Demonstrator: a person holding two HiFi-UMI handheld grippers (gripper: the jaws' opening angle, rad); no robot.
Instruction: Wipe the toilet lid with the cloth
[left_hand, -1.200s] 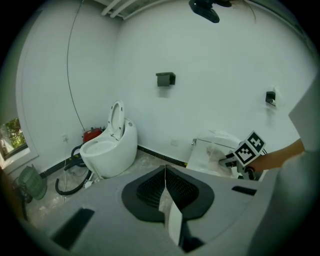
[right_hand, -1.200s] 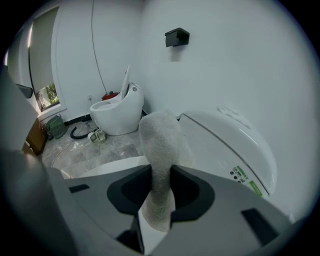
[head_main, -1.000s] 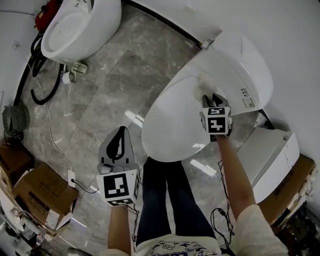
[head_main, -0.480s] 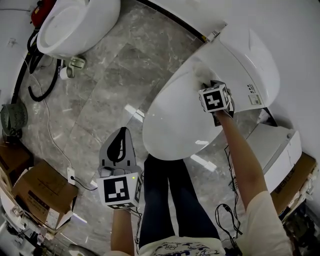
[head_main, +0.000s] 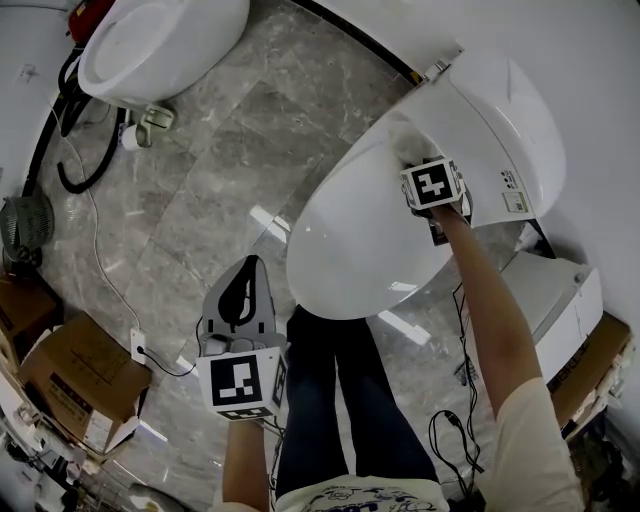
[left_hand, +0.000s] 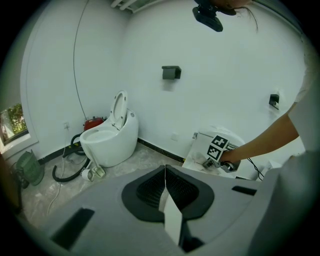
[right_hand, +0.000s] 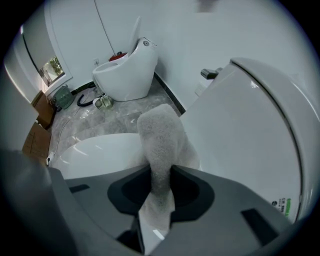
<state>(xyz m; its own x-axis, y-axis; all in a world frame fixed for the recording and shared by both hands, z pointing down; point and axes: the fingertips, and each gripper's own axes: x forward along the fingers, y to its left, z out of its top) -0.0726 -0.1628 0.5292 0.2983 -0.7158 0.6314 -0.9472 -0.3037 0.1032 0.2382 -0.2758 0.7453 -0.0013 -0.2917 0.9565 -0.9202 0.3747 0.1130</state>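
Note:
The white toilet lid (head_main: 345, 245) lies closed, right of centre in the head view. My right gripper (head_main: 422, 166) is over the lid's far end, shut on a pale fluffy cloth (head_main: 410, 146). In the right gripper view the cloth (right_hand: 159, 140) is pinched between the jaws and drapes onto the lid (right_hand: 95, 150), beside the tank cover (right_hand: 250, 130). My left gripper (head_main: 238, 292) hovers low over the floor, left of the toilet, shut and holding nothing. In the left gripper view its jaws meet (left_hand: 164, 192).
A second white toilet (head_main: 150, 50) stands at the far left with a black hose (head_main: 75, 160) beside it. Cardboard boxes (head_main: 70, 385) and a small fan (head_main: 20, 225) line the left edge. A white box (head_main: 545, 310) and cables (head_main: 450, 430) sit at the right. The person's legs (head_main: 340, 400) stand before the toilet.
My right gripper has slid with the cloth along the lid toward its far end by the tank. The left gripper has barely moved.

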